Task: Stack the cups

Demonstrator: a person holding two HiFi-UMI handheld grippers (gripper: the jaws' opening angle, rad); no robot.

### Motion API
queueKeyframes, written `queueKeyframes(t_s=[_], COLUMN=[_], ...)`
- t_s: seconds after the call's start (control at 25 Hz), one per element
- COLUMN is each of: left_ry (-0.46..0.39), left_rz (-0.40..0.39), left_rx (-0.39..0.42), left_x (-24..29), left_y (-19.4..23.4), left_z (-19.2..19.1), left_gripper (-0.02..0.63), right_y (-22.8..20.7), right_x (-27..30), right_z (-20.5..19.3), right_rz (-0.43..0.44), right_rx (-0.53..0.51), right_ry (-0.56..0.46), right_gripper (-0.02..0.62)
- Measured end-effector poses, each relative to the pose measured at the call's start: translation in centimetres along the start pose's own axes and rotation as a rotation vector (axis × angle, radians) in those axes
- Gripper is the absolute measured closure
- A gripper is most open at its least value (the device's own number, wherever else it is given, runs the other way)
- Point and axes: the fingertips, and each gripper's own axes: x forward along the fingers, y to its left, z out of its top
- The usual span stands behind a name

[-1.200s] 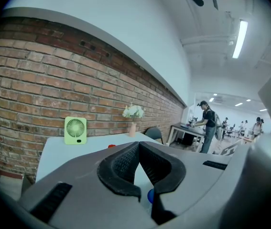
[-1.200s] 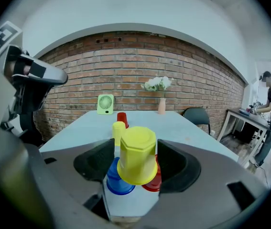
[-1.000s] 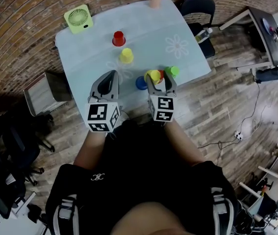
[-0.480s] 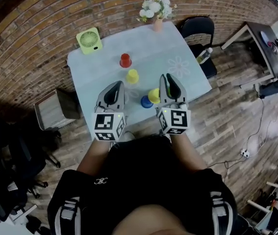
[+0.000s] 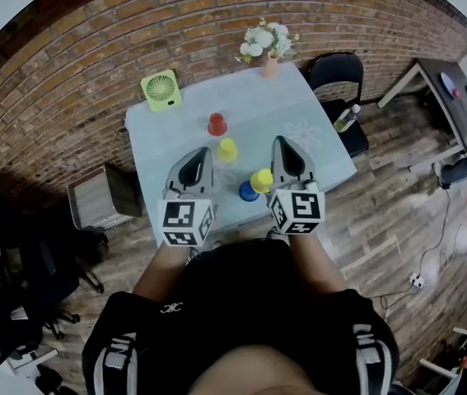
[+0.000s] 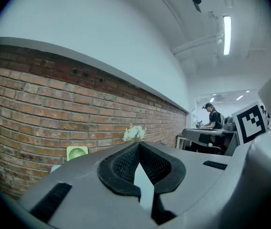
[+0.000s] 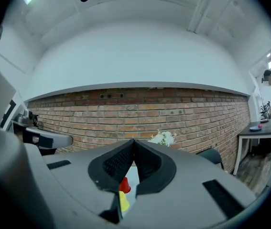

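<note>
Several upside-down cups stand on the pale blue table [image 5: 299, 109]. A red cup [image 5: 217, 124] is farthest, with a yellow cup [image 5: 227, 149] just in front of it. Nearer me, a second yellow cup [image 5: 261, 179] leans beside a blue cup [image 5: 248, 192]. My left gripper [image 5: 201, 150] hovers left of them, shut and empty [image 6: 138, 144]. My right gripper [image 5: 280, 140] hovers right of them, shut with nothing in it [image 7: 134, 141]. Below its tips, the right gripper view shows the red cup [image 7: 124, 185] and a yellow cup [image 7: 123, 202].
A green fan [image 5: 161, 90] stands at the table's far left corner and a vase of flowers [image 5: 268, 44] at the far edge. A black chair [image 5: 336, 72] and a bottle [image 5: 344, 118] are to the right. A grey box [image 5: 103, 196] sits on the floor left. A person [image 6: 213, 118] stands at a far desk.
The right gripper's jaws have shut and drawn back from the cups at the table's right front. Both grippers have risen, and the head view now takes in more of the wall.
</note>
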Motion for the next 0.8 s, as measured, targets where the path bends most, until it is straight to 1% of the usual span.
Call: queueKeyframes(t_s=[0.16,0.24,0.32,0.4,0.44,0.48,0.6,0.68,0.8], left_ry=[0.01,0.01,0.01,0.013,0.014,0.014,0.012,0.014,0.023], left_rz=[0.045,0.065,0.085,0.105,0.118,0.131,0.178,0.213,0.268], left_rx=[-0.002,0.002,0.004,0.004,0.004,0.002,-0.002,-0.007,-0.017], left_x=[0.3,0.6,1.1,1.4,1.5,1.6,1.6,1.4,0.7], left_y=[-1.1,-1.8,-2.4,-2.8,-3.0,-3.1,-3.2,-3.2,-3.1], left_z=[0.0,0.2,0.3,0.4,0.5,0.6,0.8,0.8,0.4], left_gripper=[0.603,0.603,0.603,0.603,0.603,0.603,0.603,0.603,0.603], right_y=[-1.4,-2.3,-3.0,-3.3,-3.3,-3.3,-3.0,-2.9,-2.7], right_x=[0.1,0.4,0.9,1.3,1.6,2.0,3.3,4.2,5.3], right_z=[-0.2,0.1,0.5,1.1,1.5,1.7,1.6,1.0,-0.1], right_rz=[0.042,0.077,0.131,0.206,0.252,0.304,0.47,0.57,0.713], right_rx=[0.023,0.019,0.004,-0.033,-0.065,-0.107,-0.282,-0.393,-0.487], right_ry=[0.01,0.0,-0.011,-0.024,-0.031,-0.037,-0.041,-0.013,0.035], right_gripper=[0.594,0.594,0.592,0.591,0.572,0.529,0.44,0.417,0.397])
